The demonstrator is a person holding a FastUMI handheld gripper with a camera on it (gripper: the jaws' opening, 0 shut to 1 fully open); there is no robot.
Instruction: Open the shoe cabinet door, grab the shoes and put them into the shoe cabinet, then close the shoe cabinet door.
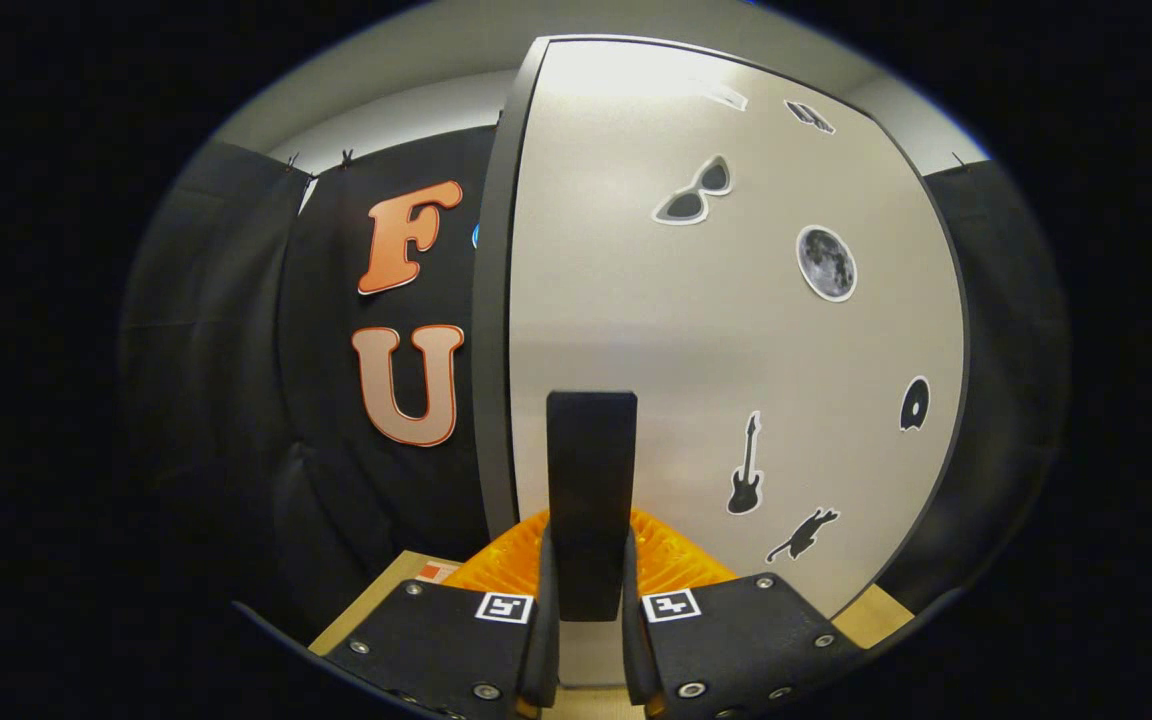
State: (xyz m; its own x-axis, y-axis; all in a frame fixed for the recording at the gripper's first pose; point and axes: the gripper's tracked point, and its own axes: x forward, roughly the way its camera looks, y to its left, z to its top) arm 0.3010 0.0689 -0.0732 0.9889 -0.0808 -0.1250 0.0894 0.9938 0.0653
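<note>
While the gripper (591, 640) pinches the single dark upright handle (591, 480) between both fingers, the pale shoe cabinet door (736, 350) stands just beyond. Six stickers (826, 262) dot it, including sunglasses, moon, guitar and cat; no legible writing.

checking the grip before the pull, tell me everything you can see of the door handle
The door handle is a flat, upright, dark bar with squared corners and a matte look, standing out from the pale cabinet door low down, left of the guitar sticker. Its lower end sits between the gripper's fingers, which close against both its sides. How it is fixed to the door cannot be seen.
</note>
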